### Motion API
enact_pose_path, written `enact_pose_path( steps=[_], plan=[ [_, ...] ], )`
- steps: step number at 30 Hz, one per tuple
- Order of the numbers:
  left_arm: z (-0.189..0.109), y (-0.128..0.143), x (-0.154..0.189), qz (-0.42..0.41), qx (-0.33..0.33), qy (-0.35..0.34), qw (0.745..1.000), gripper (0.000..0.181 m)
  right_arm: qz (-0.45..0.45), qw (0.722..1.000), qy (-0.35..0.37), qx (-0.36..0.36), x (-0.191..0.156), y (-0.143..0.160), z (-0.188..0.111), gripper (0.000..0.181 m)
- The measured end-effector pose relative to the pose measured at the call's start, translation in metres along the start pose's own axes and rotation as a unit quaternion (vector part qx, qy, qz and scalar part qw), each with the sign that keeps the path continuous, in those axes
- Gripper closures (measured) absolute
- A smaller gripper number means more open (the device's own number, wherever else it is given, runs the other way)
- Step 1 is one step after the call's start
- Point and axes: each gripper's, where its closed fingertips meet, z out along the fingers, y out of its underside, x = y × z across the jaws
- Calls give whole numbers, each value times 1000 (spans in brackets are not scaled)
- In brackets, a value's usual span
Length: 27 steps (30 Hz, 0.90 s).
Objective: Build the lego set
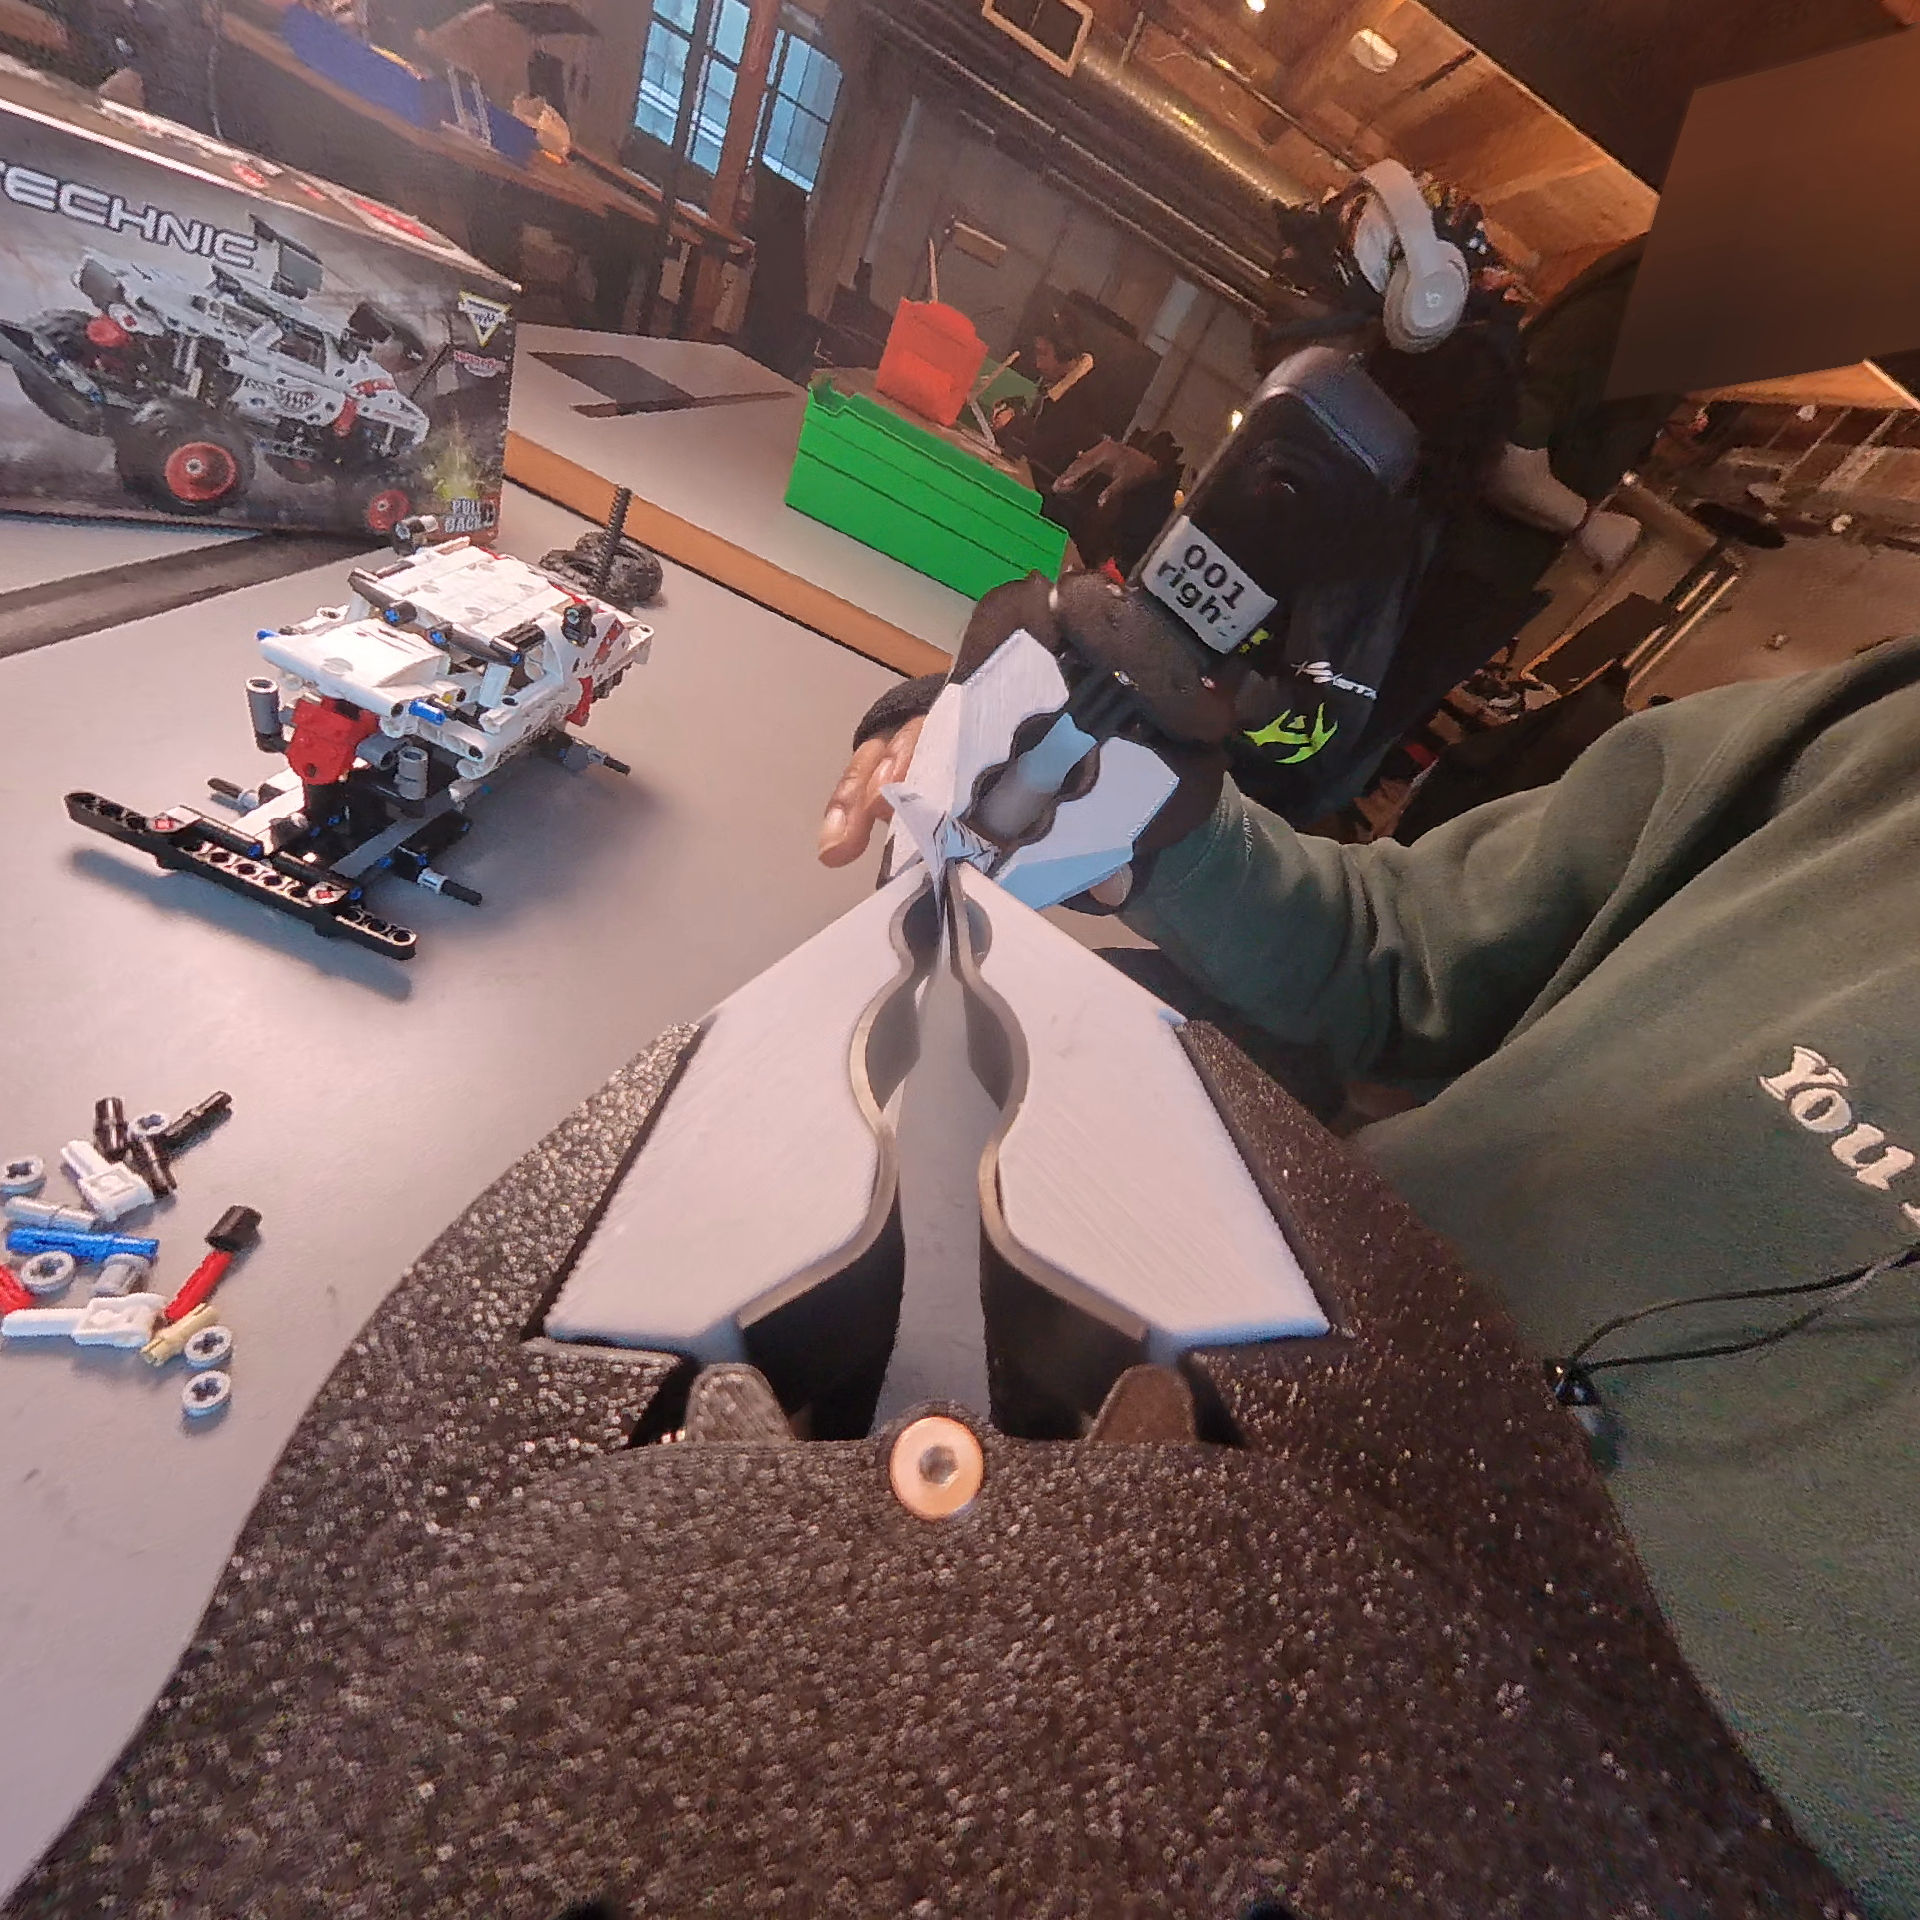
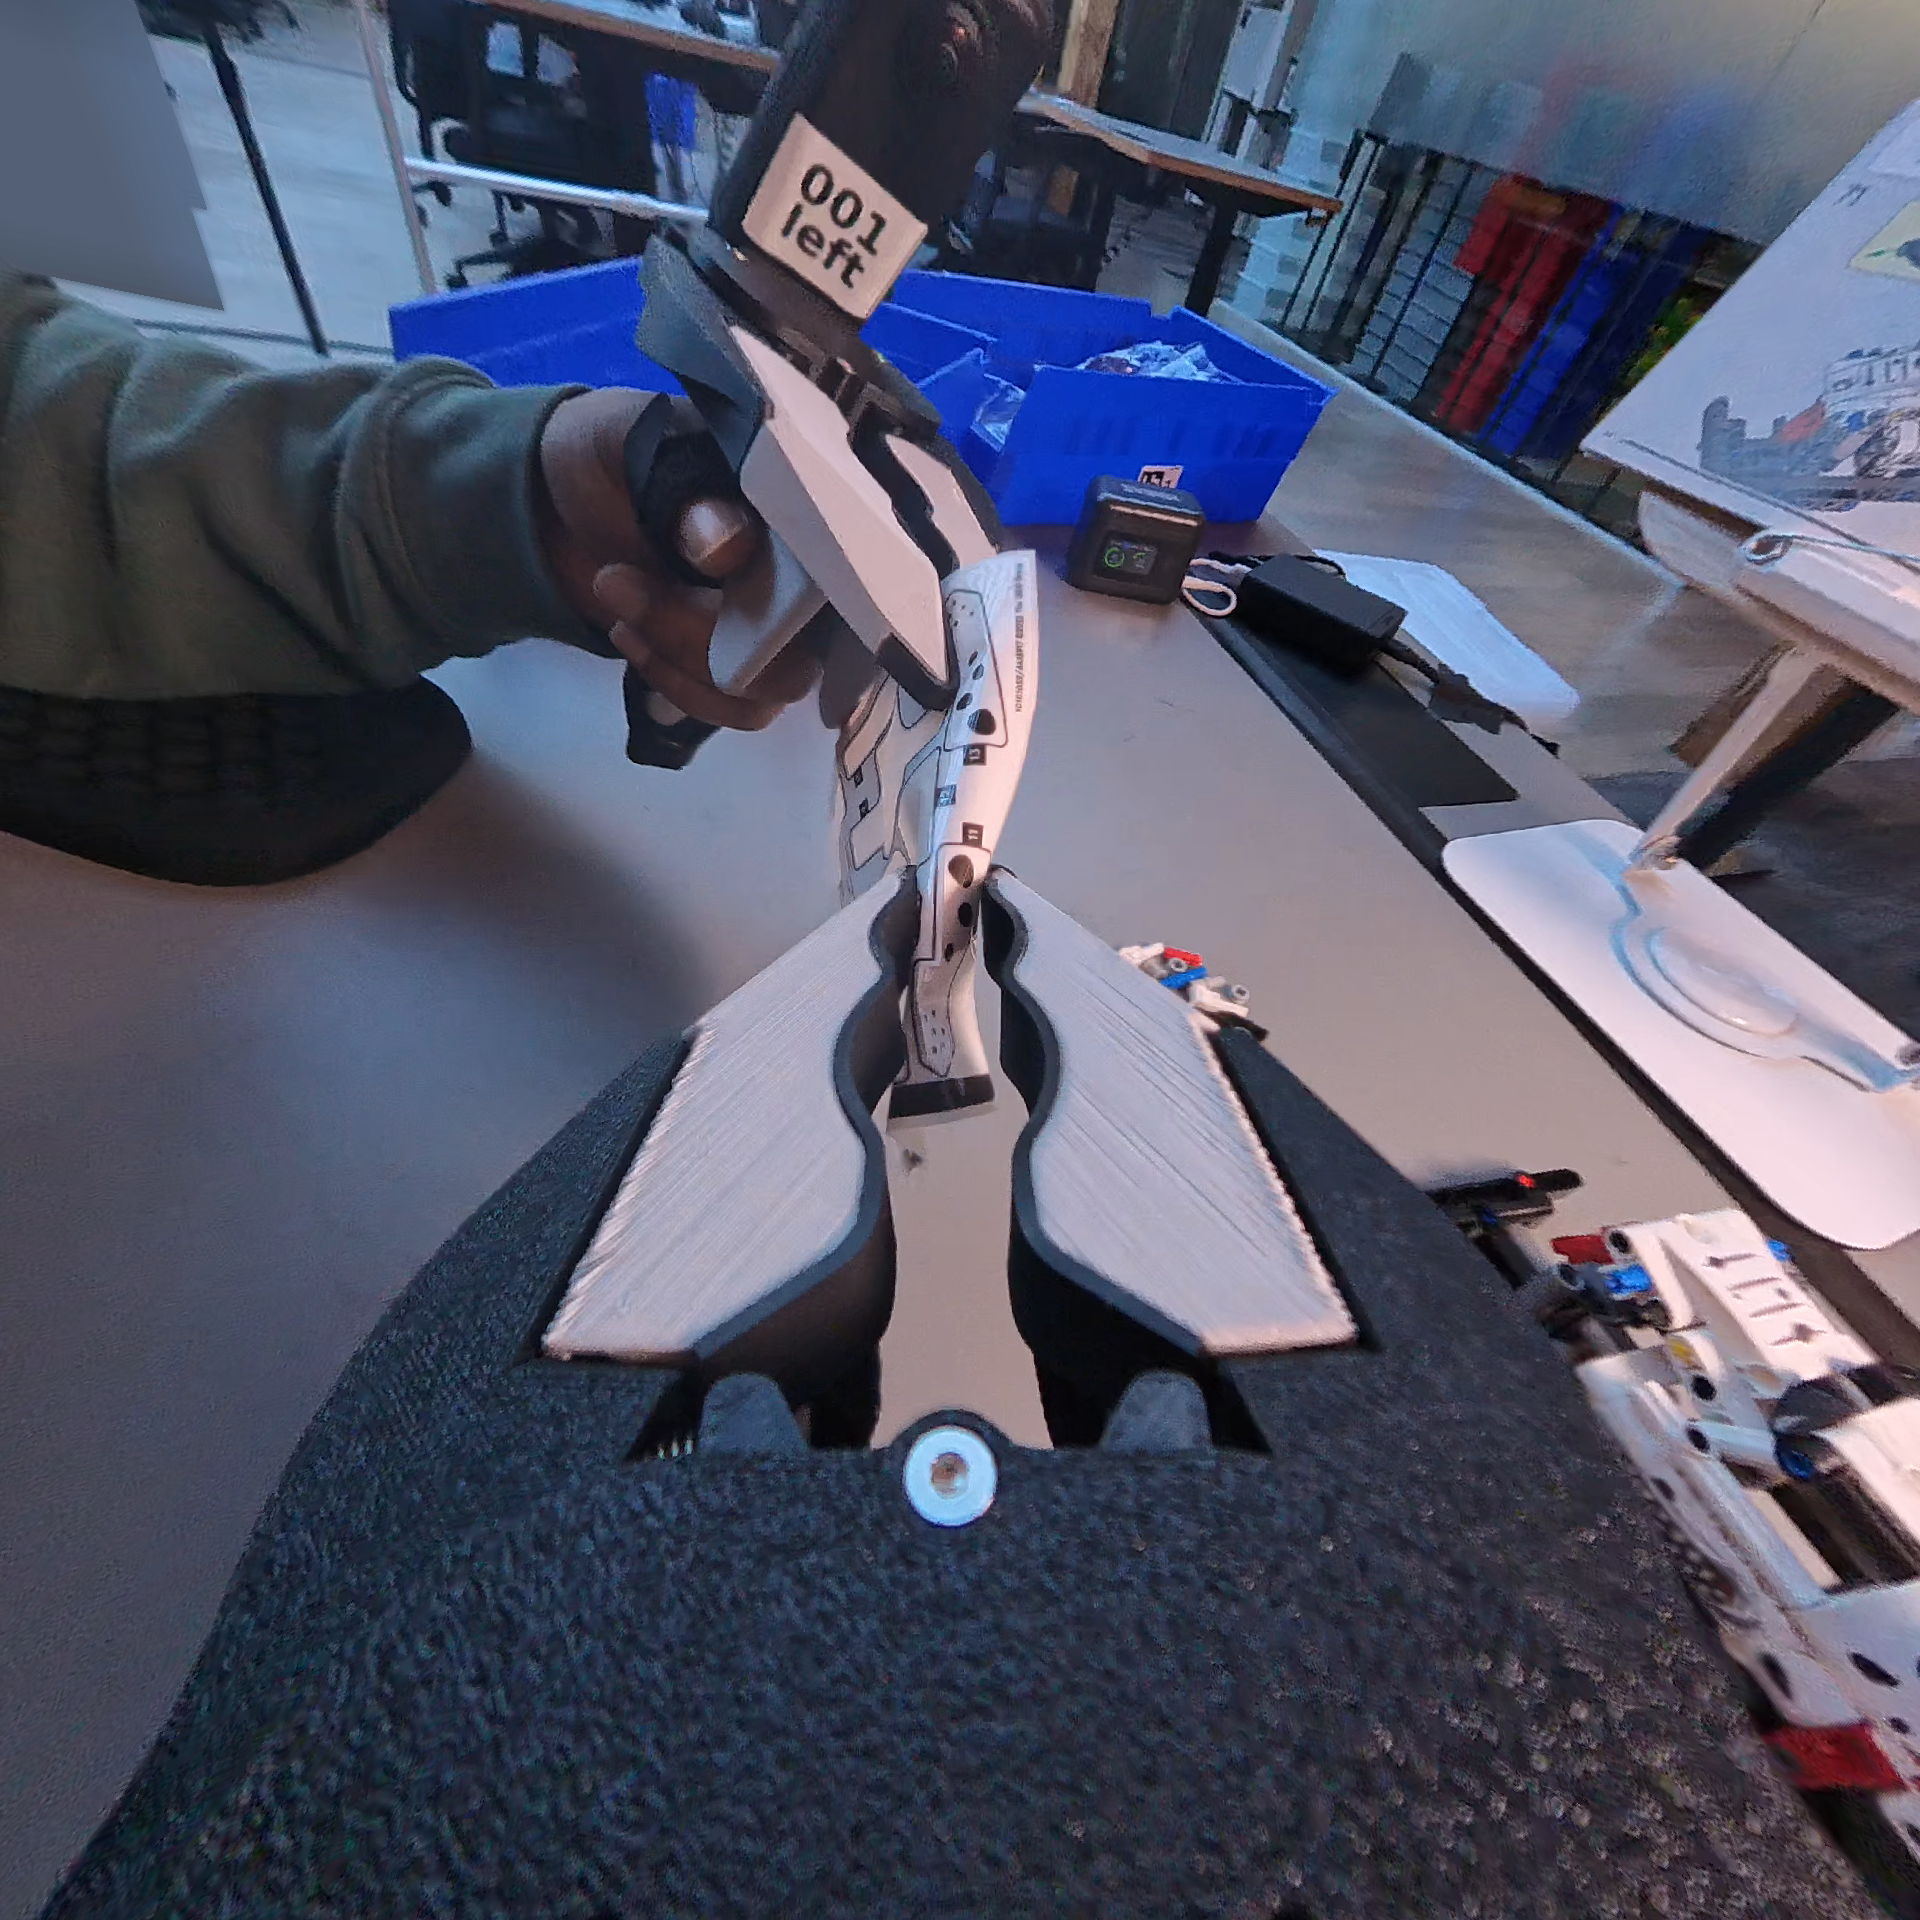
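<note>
Above the grey counter [image 2: 1195,727], just left of the half-built truck model [image 1: 416,717], both grippers meet on one thin sticker sheet [image 2: 961,790], white with black outlines and spots. Right gripper [image 2: 948,883] pinches the sheet's lower part, which runs down between its fingers. Left gripper [image 2: 930,665] clamps the upper part, and in its own view its tips [image 1: 948,891] are pressed together on the sheet's edge. The sheet bows a little between the two holds.

My judgement is that a sticker is being peeled for the model. To do it well, one gripper should hold the backing firm while the other lifts only a sticker's corner, pulling slowly and flat so that nothing tears or creases.

The model, white with red and black parts, stands on the counter with a black beam across its near end. Loose small pieces [image 1: 114,1247] lie on the counter nearer than the model. Behind the model stands the set's box [image 1: 239,343].

Far beyond the model, blue bins [image 2: 1143,426] hold what look like bagged parts, unclear. Green trays [image 1: 914,488] sit stacked on the next counter; their contents are hidden.
</note>
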Motion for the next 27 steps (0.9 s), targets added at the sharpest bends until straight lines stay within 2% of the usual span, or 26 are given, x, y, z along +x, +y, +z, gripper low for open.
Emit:
enact_pose_path(
  steps=[6, 8, 10, 15, 19, 22, 27],
  plan=[
    [-1, -2, 9, 70, -3, -4, 998, 167, 118, 990, -60, 37, -3, -8, -5, 174],
    [1, -2, 10, 90, -3, -11, 996, 171, 128, 988, -74, 45, -8, -12, -5, 175],
    [2, -3, 12, 101, 1, -10, 995, 181, 134, 986, -82, 48, -11, -13, -3, 176],
    [1, -3, 14, 105, 2, -4, 994, 181, 144, 985, -84, 34, -11, -3, 3, 174],
    [-5, -16, 22, 76, 41, 29, 996, 181, 137, 986, -85, 39, -12, -4, 3, 177],
    [-10, -18, 13, 55, 49, 20, 997, 181, 131, 988, -71, 46, -7, -7, 1, 178],
    [-13, -15, 5, 44, 48, 18, 998, 181, 94, 994, -18, 56, 7, -11, -4, 158]
  ],
)
